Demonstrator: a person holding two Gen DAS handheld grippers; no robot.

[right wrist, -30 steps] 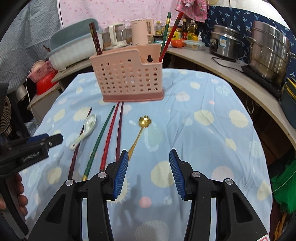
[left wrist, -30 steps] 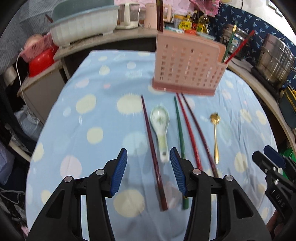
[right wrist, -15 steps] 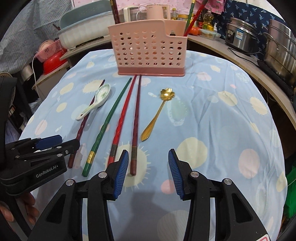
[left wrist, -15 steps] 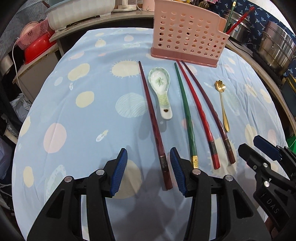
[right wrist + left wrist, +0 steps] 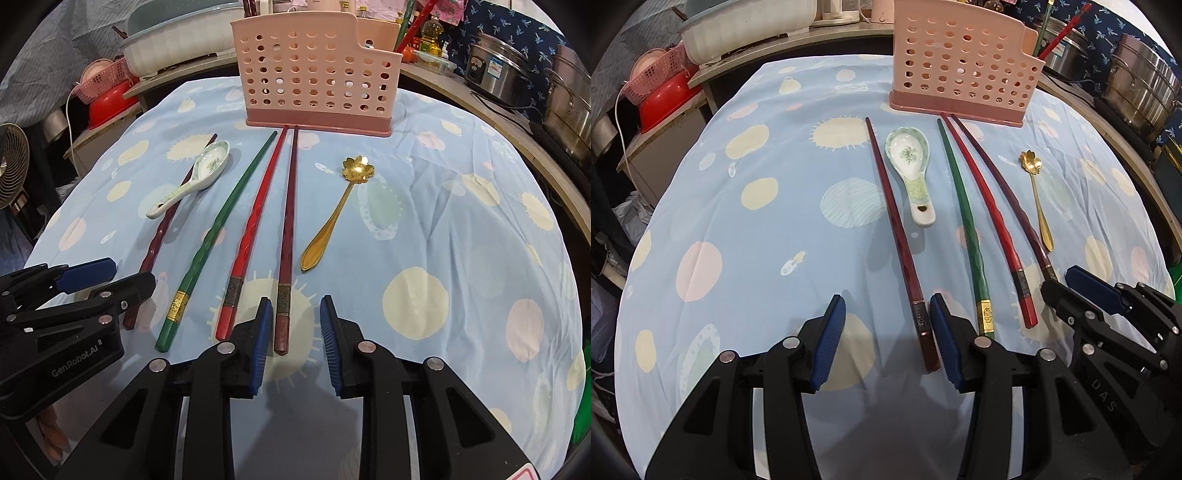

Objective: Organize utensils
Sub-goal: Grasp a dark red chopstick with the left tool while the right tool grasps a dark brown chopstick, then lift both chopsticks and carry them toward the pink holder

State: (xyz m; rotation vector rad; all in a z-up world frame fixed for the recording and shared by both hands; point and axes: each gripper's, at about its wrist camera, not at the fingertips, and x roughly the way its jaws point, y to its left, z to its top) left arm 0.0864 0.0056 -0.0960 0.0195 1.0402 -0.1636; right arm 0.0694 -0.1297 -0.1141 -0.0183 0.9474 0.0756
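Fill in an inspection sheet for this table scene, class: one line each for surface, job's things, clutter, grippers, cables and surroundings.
Surface: blue spotted tablecloth, lightly wrinkled.
Job's things: pink utensil holder upright at the far edge, with chopsticks already standing in it; four chopsticks, a ceramic spoon and a gold spoon lie flat in front.
Clutter: nothing seen on the cloth.
Grippers: left gripper open around the leftmost dark red chopstick; right gripper has just been closing around the rightmost dark red chopstick, pads not yet pressing.
Cables: white cord left of the table.
Surroundings: steel pots, red basin, fan.
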